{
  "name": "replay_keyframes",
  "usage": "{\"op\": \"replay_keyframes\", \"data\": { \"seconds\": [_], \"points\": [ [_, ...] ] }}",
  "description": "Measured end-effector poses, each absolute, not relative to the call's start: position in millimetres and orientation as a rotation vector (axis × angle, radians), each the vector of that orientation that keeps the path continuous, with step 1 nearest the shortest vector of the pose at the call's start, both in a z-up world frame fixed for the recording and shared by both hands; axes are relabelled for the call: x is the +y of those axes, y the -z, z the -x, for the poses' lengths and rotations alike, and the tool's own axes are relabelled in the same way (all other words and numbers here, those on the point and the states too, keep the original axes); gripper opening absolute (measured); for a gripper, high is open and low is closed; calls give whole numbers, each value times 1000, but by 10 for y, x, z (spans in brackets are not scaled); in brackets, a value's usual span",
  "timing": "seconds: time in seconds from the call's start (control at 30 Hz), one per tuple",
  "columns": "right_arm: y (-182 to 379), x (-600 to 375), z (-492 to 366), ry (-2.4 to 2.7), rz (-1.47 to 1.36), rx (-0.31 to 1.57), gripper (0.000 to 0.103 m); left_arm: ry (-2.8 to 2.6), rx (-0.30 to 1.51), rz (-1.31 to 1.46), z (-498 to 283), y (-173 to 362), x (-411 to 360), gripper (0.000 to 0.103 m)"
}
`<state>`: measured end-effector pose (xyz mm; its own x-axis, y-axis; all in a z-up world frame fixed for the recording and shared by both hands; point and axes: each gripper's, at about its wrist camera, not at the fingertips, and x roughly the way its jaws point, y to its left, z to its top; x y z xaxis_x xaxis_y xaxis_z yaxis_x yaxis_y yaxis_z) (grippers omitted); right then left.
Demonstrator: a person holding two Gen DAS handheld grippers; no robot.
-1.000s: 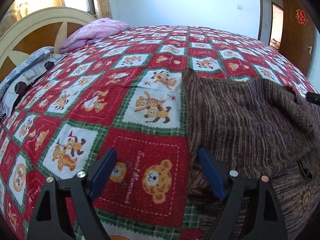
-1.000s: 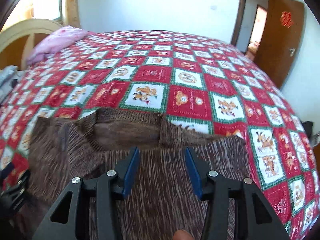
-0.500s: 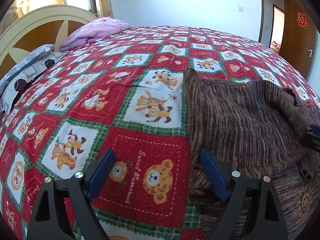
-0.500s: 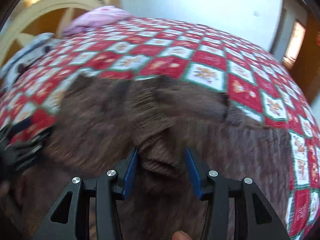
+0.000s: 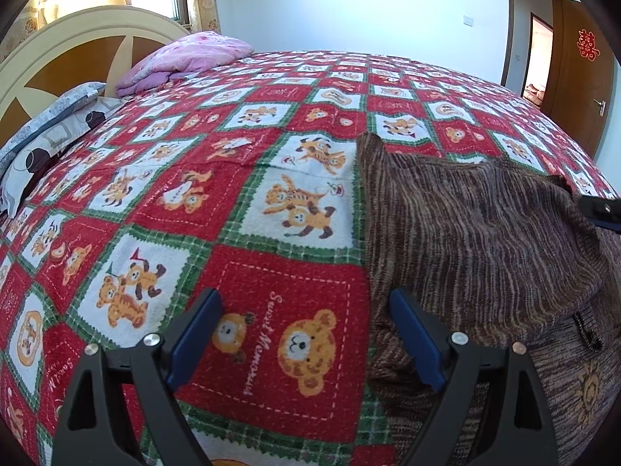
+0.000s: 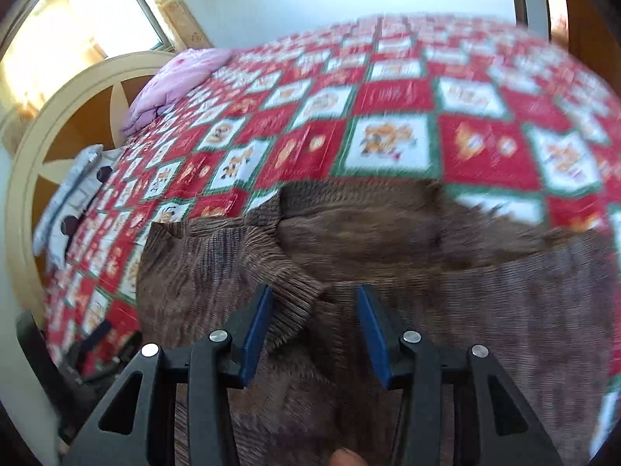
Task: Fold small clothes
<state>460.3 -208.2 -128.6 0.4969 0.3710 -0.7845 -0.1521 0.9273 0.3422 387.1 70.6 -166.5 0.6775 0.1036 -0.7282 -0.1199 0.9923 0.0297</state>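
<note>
Quilt (image 5: 163,178) patch reads "Sweet Memories". Only my left view sharp: sun motif on sweater (image 5: 485,233), red emblem on door (image 5: 588,44). Right view blurred, shows neckline. Left gripper (image 5: 306,334) wide, empty, straddling sweater edge on bed. Right gripper (image 6: 315,324) jaws just closing, narrow, fold between pads; pinch unclear.

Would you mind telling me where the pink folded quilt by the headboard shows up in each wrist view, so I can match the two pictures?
Left wrist view: the pink folded quilt lies at the upper left, on the far end of the bed beside the headboard.
Right wrist view: it sits at the upper left too, blurred and tilted.
Shared landmark: the cream headboard, left of the quilt in both.
</note>
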Motion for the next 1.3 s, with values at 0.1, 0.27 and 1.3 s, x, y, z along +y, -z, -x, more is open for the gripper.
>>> {"op": "replay_keyframes", "data": {
  "seconds": [0.1, 0.27, 1.3],
  "points": [
    [1267, -2024, -4571, -357, -281, 1005, 12, -123, 817, 25, -3873, 1670, 713, 92],
    [1048, -1987, -4393, -344, -173, 897, 9, -122, 816, 28, -3873, 1669, 711, 92],
    [1181, -2066, -3350, -314, -97, 938, 2, -48, 793, 121, -3841, 1651, 797, 100]
  ]
}}
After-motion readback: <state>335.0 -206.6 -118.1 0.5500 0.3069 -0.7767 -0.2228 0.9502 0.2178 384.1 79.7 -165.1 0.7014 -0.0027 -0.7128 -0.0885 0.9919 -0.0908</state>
